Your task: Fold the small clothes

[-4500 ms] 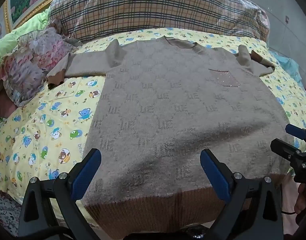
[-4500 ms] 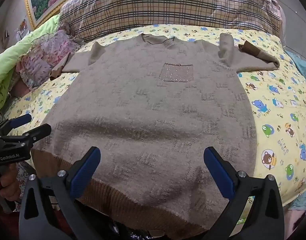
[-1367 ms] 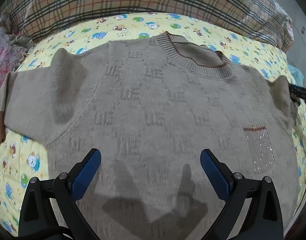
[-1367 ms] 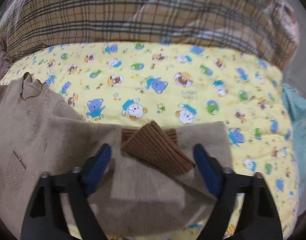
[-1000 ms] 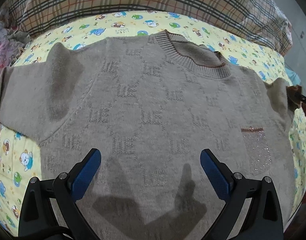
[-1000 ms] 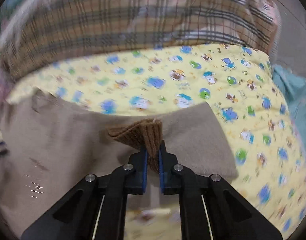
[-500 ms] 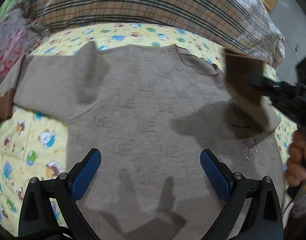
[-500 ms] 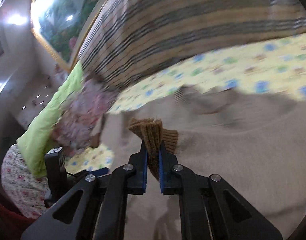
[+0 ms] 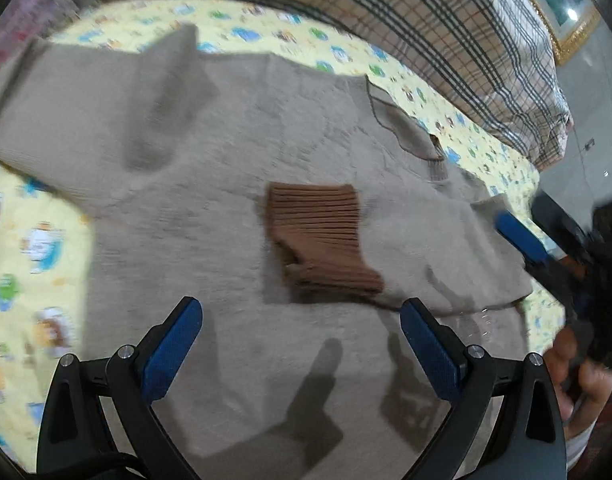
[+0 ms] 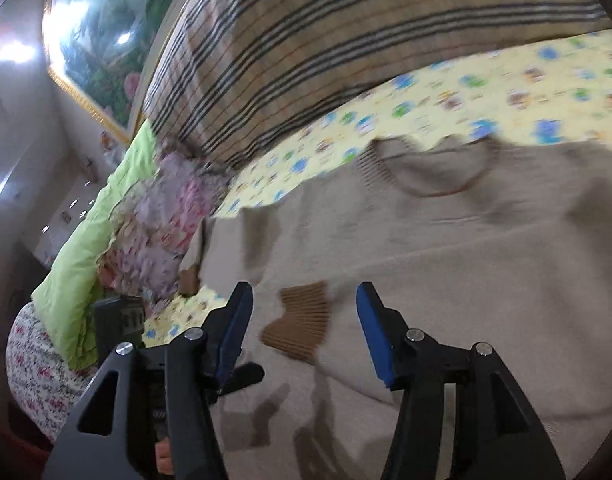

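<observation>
Nearest, the left gripper [image 9: 300, 344] and right gripper [image 10: 302, 322] both gape empty above the soft, floppy sweater [image 9: 194, 208] spread on the bed [image 9: 26, 240]; beyond, its far sleeve [image 9: 66, 112] invites pinching at the cuff.

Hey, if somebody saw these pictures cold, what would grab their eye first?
Probably the dark brown ribbed cuff, lying folded across the middle of the beige sweater spread on the yellow cartoon-print sheet. Next, the open blue-padded right hand-held gripper just behind that cuff, and the big plaid pillow at the head of the bed.
</observation>
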{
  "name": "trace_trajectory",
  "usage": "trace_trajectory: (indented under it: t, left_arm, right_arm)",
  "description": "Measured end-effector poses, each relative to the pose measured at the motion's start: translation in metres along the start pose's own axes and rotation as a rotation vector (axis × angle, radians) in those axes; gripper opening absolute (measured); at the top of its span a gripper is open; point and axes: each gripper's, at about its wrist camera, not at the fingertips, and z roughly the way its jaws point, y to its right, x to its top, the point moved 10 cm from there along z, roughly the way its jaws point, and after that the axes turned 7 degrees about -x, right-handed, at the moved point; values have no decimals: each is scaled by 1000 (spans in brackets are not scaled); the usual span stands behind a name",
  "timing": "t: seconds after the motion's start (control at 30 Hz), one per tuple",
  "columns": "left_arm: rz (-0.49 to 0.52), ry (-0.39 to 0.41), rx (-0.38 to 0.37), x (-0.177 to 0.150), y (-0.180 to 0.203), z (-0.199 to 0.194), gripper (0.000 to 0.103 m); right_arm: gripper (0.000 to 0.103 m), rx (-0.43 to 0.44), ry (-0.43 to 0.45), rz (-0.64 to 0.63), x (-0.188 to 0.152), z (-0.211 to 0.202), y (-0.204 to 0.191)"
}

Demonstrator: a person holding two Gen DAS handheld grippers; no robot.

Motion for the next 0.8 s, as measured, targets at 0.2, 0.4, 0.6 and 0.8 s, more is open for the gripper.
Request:
trace_trajectory:
  t: [0.2,0.4,0.6,0.8]
  left_arm:
    - [-51,15,-32,23,15,41,89]
    - [18,9,-62,38,38,58,8]
    - [111,254,-57,65,46,-22,6]
    - [41,194,1,53,-9,-13,6]
  right_arm:
    - [57,-68,91,64,-10,-57,35]
    - [58,-130,149,138,-22,-88,67]
    - [58,-221,187,210,-18,-106,108]
    - [59,-351,201,264,-8,-113,160]
